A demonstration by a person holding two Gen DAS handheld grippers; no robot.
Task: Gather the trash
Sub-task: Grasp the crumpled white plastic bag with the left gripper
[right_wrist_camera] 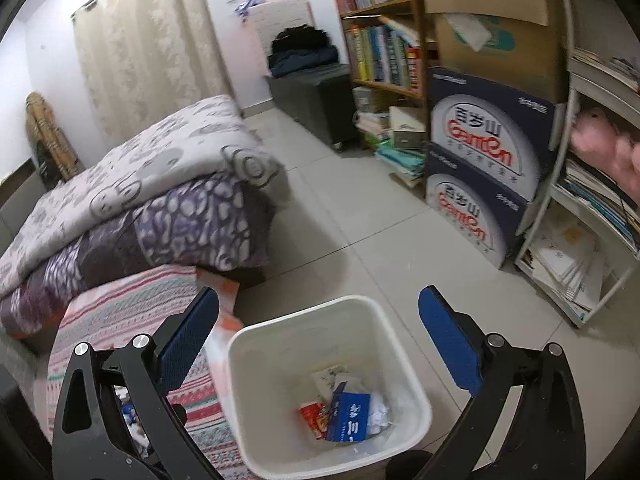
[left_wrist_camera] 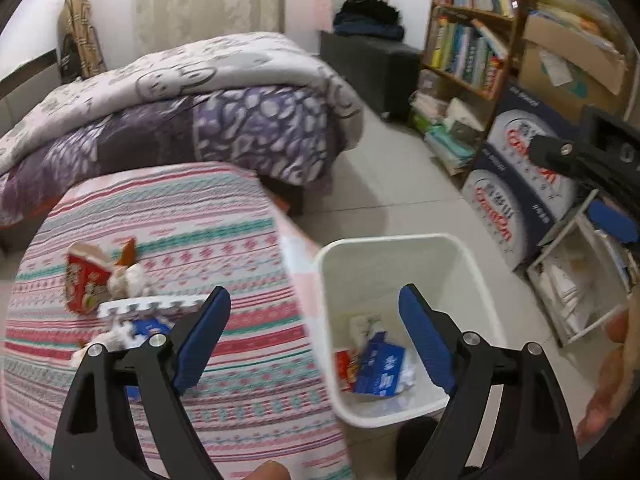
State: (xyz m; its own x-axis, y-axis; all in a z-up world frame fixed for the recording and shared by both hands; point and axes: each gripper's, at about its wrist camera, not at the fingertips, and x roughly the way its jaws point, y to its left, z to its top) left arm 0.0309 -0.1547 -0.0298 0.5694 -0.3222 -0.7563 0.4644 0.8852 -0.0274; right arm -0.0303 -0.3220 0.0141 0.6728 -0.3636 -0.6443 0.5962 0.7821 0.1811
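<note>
A white trash bin [left_wrist_camera: 404, 248] stands on the floor beside a striped cloth-covered surface [left_wrist_camera: 224, 240]; it also shows in the right wrist view [right_wrist_camera: 304, 312]. Inside lie a blue box [right_wrist_camera: 349, 416], a red wrapper [right_wrist_camera: 312, 418] and crumpled paper [right_wrist_camera: 378, 414]. On the cloth lie a red snack bag [left_wrist_camera: 86, 280], crumpled tissue [left_wrist_camera: 132, 280], a white foam piece [left_wrist_camera: 148, 306] and a blue packet [left_wrist_camera: 150, 326]. My left gripper [left_wrist_camera: 314, 304] is open and empty, over the cloth edge and bin. My right gripper [right_wrist_camera: 319, 306] is open and empty above the bin.
A folded purple and grey quilt [left_wrist_camera: 180, 112] lies on a bed behind the cloth. Bookshelves [right_wrist_camera: 384, 40] and stacked blue water cartons [right_wrist_camera: 484, 172] line the right wall. A white rack with papers [right_wrist_camera: 576, 272] stands near the bin. Tiled floor [right_wrist_camera: 360, 208] lies between them.
</note>
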